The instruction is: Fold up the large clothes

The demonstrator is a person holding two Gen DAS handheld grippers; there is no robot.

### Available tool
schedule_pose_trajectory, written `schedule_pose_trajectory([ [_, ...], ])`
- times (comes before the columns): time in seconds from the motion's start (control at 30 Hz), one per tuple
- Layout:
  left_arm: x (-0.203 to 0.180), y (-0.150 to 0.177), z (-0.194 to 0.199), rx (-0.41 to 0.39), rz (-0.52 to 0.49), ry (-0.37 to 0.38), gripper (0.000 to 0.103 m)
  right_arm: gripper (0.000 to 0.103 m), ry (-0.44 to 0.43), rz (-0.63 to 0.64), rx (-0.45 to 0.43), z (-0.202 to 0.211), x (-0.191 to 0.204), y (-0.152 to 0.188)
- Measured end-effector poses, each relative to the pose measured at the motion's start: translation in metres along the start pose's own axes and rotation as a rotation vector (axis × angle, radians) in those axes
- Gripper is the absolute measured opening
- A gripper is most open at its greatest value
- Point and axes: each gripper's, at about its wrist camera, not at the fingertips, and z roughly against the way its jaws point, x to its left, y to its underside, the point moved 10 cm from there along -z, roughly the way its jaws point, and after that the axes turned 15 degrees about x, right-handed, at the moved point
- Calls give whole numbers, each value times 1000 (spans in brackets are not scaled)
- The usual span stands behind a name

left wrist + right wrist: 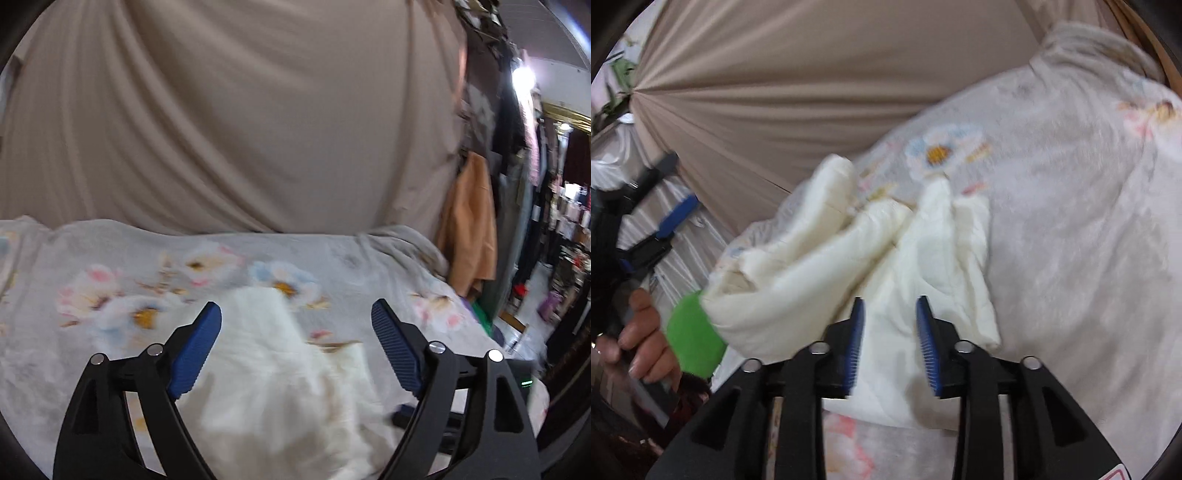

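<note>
Blurred by motion across both views, white garment (871,251) with folds and edges smeared, near hem cut off at the bottom of the left wrist view behind the left gripper (295,317); too blurred to tell whether the right gripper (891,306) pinches the cloth between its fingers.

no readable text, labels, brands or numbers on anything in either view

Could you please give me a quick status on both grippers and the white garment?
Left gripper open, above the white garment. Right gripper open, fabric between its fingers, not clamped. Garment bunched on the floral blanket, unfolded. Nothing in the way.
</note>
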Motion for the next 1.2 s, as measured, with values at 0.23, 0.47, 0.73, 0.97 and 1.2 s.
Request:
schedule_pose_trajectory([
  [0.23, 82, 65, -20, 136, 83, -192, 81, 75, -45, 246, -4, -2, 99, -1],
  [0.47, 72, 114, -59, 258, 104, -167, 81, 21, 192, 358, 73, -50, 114, -8],
  [0.73, 40, 128, -81, 317, 36, -129, 81, 13, 161, 166, 26, -21, 45, 8],
  [0.97, 13, 154, -111, 357, -62, -183, 87, 11, 132, -44, 164, -60, -31, 44],
  [1.2, 12, 160, -119, 332, -84, -261, 91, 16, 80, -34, 184, -56, -23, 42],
])
